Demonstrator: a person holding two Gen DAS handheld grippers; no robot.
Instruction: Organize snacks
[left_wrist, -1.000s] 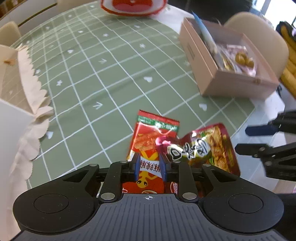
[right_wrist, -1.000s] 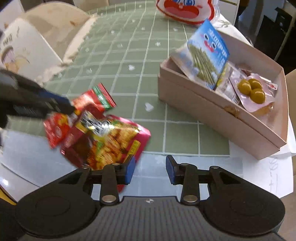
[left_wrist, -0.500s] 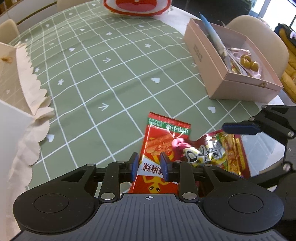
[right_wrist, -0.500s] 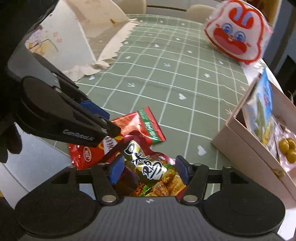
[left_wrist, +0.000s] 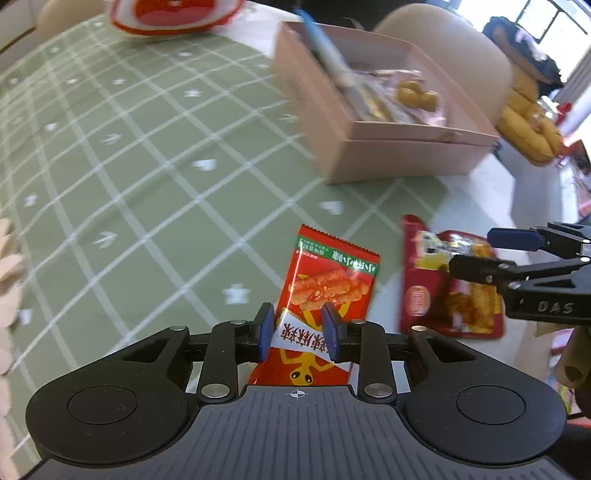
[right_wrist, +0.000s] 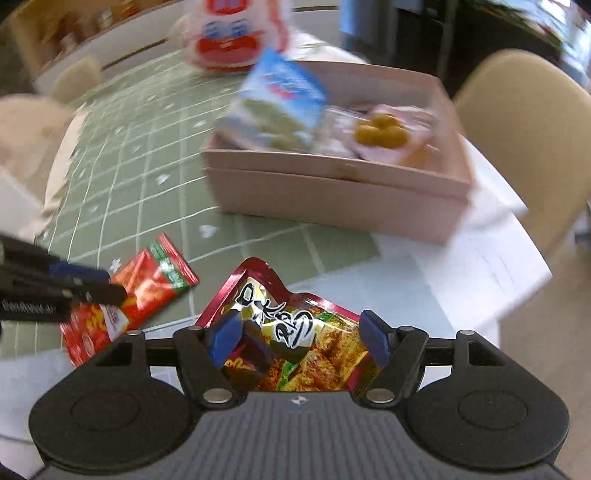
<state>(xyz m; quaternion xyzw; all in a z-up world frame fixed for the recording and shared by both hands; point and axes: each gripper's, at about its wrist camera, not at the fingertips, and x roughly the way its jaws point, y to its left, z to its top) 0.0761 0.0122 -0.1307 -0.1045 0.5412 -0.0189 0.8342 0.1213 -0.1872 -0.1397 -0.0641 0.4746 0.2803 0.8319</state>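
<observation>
My left gripper (left_wrist: 298, 336) is shut on the near end of a red snack packet (left_wrist: 328, 284), held just above the green checked tablecloth; the packet also shows in the right wrist view (right_wrist: 147, 284). My right gripper (right_wrist: 299, 339) is shut on a red and yellow noodle snack bag (right_wrist: 295, 332), which lies crumpled between its fingers; the bag also shows in the left wrist view (left_wrist: 443, 288). The pink box (left_wrist: 369, 147) with several snacks in it stands beyond, also seen in the right wrist view (right_wrist: 332, 195).
A red and white cartoon-face bag (right_wrist: 229, 33) lies at the far side of the table. A white paper bag with a scalloped edge (left_wrist: 7, 251) stands at the left. Beige chairs (right_wrist: 524, 122) ring the table. The table edge (right_wrist: 480, 295) is close on the right.
The two packets, overlapping before, are now apart. My right gripper closed in on the noodle bag and took hold of it. Both views have swung toward the pink box.
</observation>
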